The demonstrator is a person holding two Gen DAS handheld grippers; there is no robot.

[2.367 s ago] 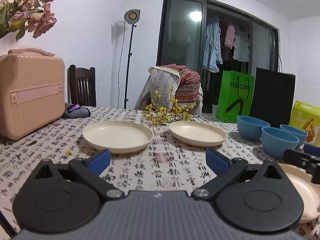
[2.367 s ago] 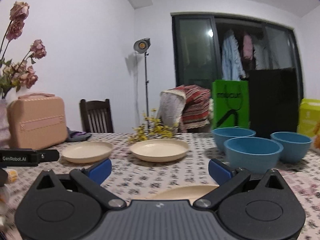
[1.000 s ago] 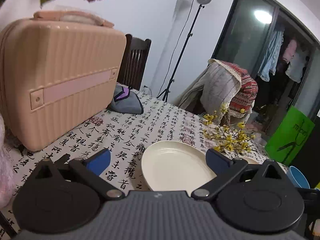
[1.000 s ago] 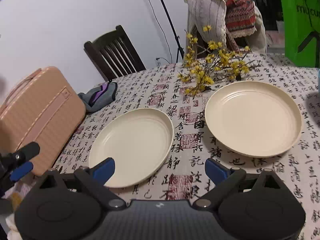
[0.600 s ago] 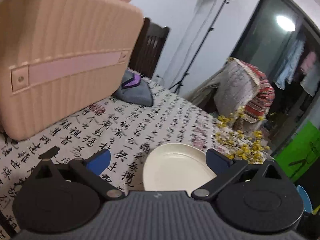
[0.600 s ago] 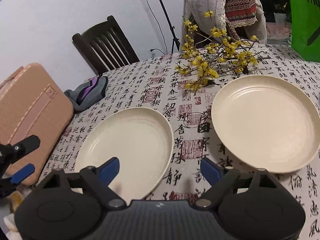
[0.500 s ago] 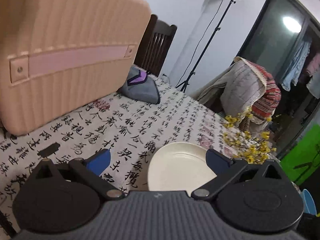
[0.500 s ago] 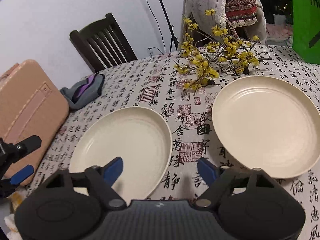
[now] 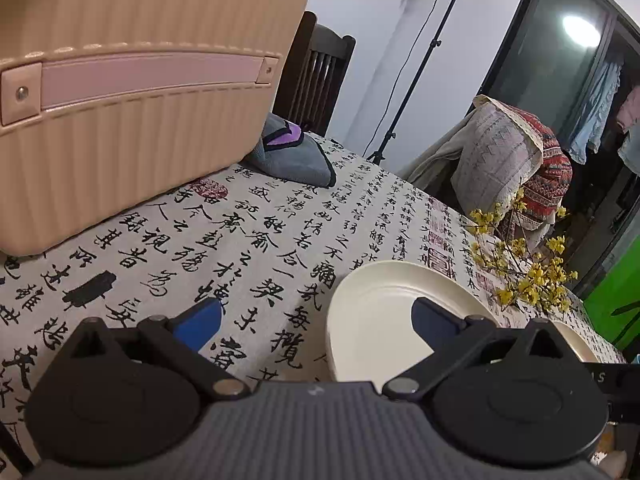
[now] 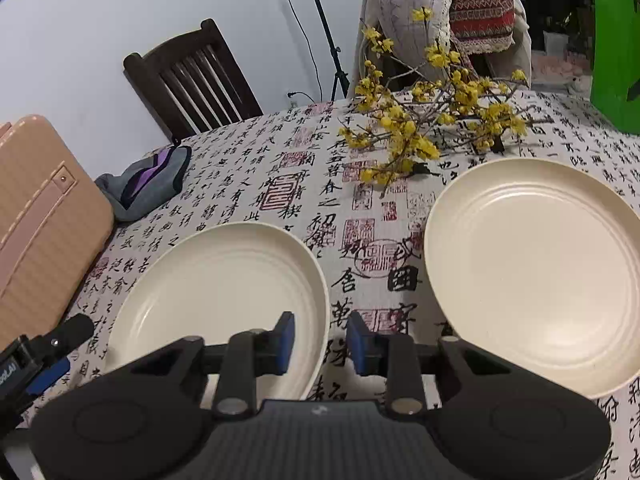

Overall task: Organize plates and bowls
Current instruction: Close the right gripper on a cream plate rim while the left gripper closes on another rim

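Left wrist view: the left gripper (image 9: pixel 316 320) has its blue-padded fingers (image 9: pixel 200 322) spread wide with nothing between them, low over the counter (image 9: pixel 248 240), which wears a pale cloth printed with black calligraphy and red seals. A round, smooth cream plate (image 9: pixel 380 312) lies flat just ahead, partly behind the right finger. A ribbed peach hard-shell case (image 9: pixel 132 92) with a pink strap stands at left, a soft grey and purple pouch (image 9: pixel 292 156) beside it, and a sprig of yellow blossoms (image 9: pixel 520 268) lies past the plate. Right wrist view: the right gripper (image 10: pixel 320 344) is closing, its fingers (image 10: pixel 285 340) narrow, either side of the near right rim of the left plate (image 10: pixel 224 280); whether the pads press it I cannot tell. A second plate (image 10: pixel 536 264), cream with faint concentric ridges, lies flat to the right, apart from the first. The blossoms (image 10: pixel 424 128) sprawl behind both, and a dark slatted wooden chair (image 10: pixel 192 76) stands at the counter's far edge.
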